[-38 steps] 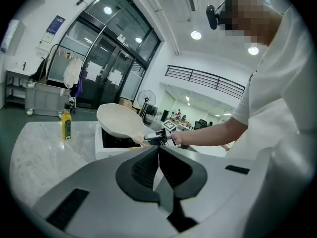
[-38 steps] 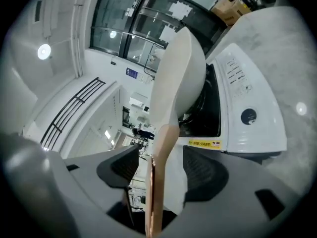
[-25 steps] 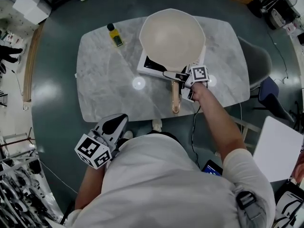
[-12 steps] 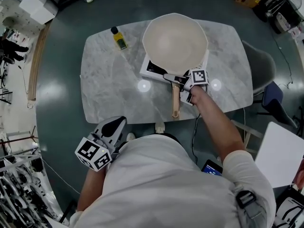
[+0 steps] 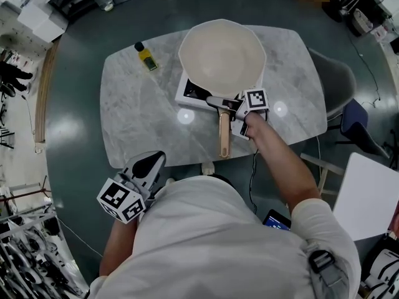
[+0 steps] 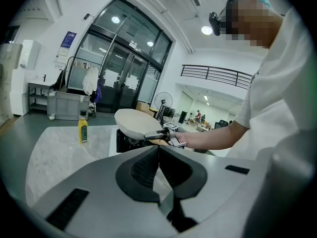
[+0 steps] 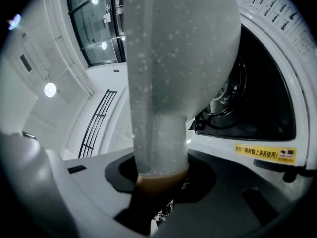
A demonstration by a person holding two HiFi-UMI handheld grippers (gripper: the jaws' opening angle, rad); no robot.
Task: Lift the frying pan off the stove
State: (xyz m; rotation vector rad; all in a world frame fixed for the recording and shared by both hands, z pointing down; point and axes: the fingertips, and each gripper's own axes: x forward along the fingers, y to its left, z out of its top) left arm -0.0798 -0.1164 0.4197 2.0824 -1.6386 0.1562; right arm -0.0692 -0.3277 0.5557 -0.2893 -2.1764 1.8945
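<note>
The right gripper point(image 5: 233, 108) is clamping the frying pan point(image 5: 221, 58) by its handle point(image 5: 223, 136) — its jaws have just been closing, and the handle is filling the gap, hiding their inner faces. The pan is hanging over the stove point(image 5: 189, 92) on the bench point(image 5: 137, 123), covering most of it, its underside seemingly just off the burner point(image 7: 233, 90). The left gripper point(image 5: 147, 164) is hovering near the bench edge, jaws together and empty.

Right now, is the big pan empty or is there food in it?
Empty. The head view looks straight into the frying pan and shows only its bare cream inside.
</note>
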